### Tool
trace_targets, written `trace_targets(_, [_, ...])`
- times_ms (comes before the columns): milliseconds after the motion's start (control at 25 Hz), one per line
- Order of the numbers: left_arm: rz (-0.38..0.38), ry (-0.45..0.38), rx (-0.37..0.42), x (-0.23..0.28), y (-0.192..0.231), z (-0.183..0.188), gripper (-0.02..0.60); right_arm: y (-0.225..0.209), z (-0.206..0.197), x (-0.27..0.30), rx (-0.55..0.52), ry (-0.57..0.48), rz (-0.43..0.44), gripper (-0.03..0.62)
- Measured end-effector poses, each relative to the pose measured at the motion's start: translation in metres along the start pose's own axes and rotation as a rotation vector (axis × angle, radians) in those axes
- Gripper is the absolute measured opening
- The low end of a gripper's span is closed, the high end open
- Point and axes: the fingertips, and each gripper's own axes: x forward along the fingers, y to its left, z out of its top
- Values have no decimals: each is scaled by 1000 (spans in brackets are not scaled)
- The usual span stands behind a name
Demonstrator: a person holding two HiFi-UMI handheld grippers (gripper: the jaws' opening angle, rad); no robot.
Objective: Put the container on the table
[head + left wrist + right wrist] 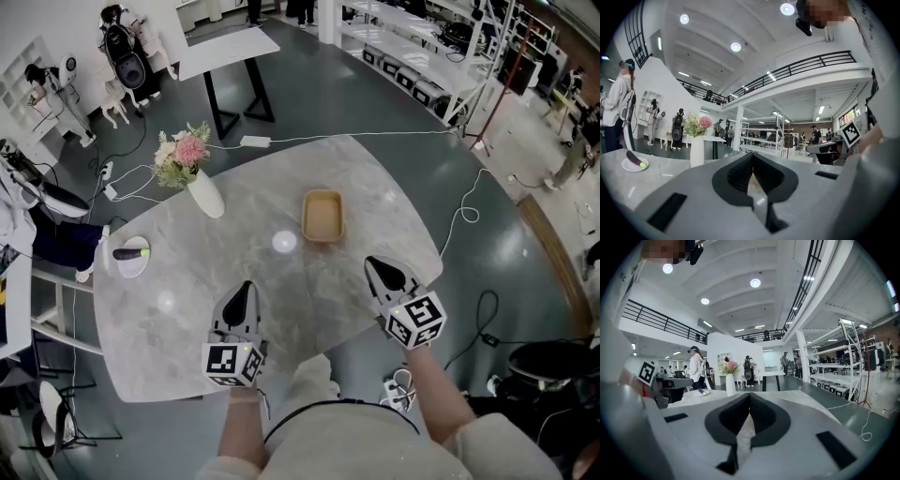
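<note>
A tan rectangular container (322, 216) lies on the grey marble table (234, 234), past its middle and empty. My left gripper (245, 287) hovers over the table's near part, jaws shut with nothing between them, well short of the container. My right gripper (373, 264) hangs over the near right edge, also shut and empty, a little to the right of the container and nearer to me. In the left gripper view the left gripper (752, 154) points level across the table. In the right gripper view the right gripper (749, 395) shows its tips together.
A white vase with pink flowers (199, 180) stands at the table's back left. A small white plate (132, 255) with a dark item lies at the left edge. White cables (450, 225) run over the floor at the right. A black-legged table (230, 56) stands behind. People stand far off.
</note>
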Motion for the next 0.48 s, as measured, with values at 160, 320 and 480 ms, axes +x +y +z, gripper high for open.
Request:
trace_targets(160, [13, -20, 1, -6, 2, 9, 5, 4, 7, -6, 2, -21, 2, 8])
trace_targets(320, [19, -41, 6, -10, 4, 18, 5, 8, 13, -8, -5, -37, 4, 8])
trace_targets(480, [18, -54, 12, -16, 0, 22, 5, 12, 18, -14, -13, -52, 5, 8])
